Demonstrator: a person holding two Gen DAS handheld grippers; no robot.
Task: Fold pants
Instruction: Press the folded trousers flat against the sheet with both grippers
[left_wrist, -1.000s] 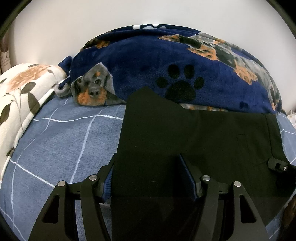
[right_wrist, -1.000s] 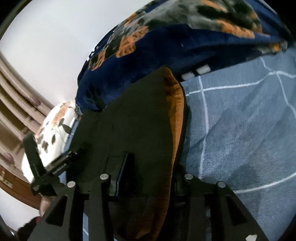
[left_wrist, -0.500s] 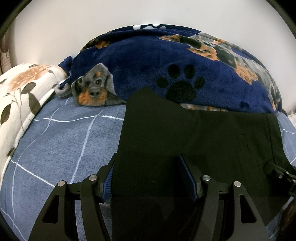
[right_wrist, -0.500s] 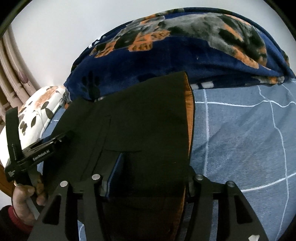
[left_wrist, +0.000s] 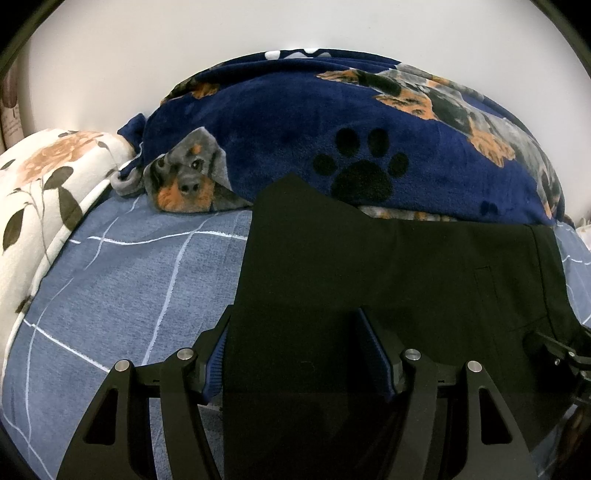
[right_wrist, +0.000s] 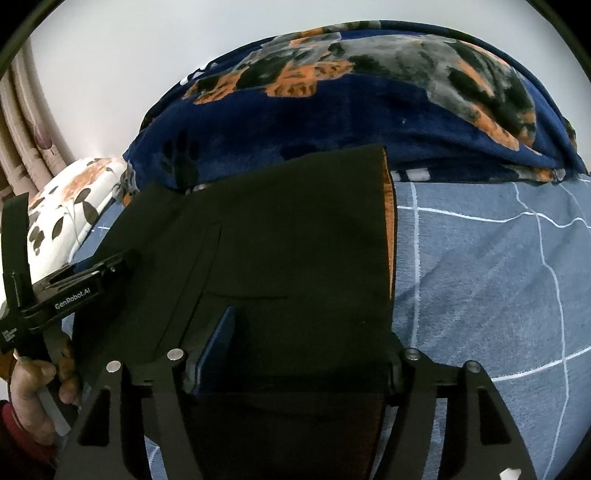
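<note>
Black pants (left_wrist: 369, 273) lie folded flat on the blue checked sheet (left_wrist: 140, 280), their far edge against the dog-print blanket. My left gripper (left_wrist: 295, 350) stands open at the pants' left edge, with the cloth running between its blue pads (left_wrist: 373, 350). In the right wrist view the same pants (right_wrist: 288, 236) show an orange lining along their right edge. My right gripper (right_wrist: 306, 350) is over that edge. Its jaws are opening, the cloth lies loose between them, and no pad presses on it.
A navy dog-print blanket (left_wrist: 332, 133) is heaped along the back against the white wall. A floral pillow (left_wrist: 48, 192) sits at the left. A person's hand (right_wrist: 33, 380) holds the left gripper's body (right_wrist: 74, 291). Bare sheet (right_wrist: 480, 280) stretches to the right.
The right gripper's jaws have spread and let the pants' right edge drop flat, while the gripper rolled back to level. The left gripper has not moved.
</note>
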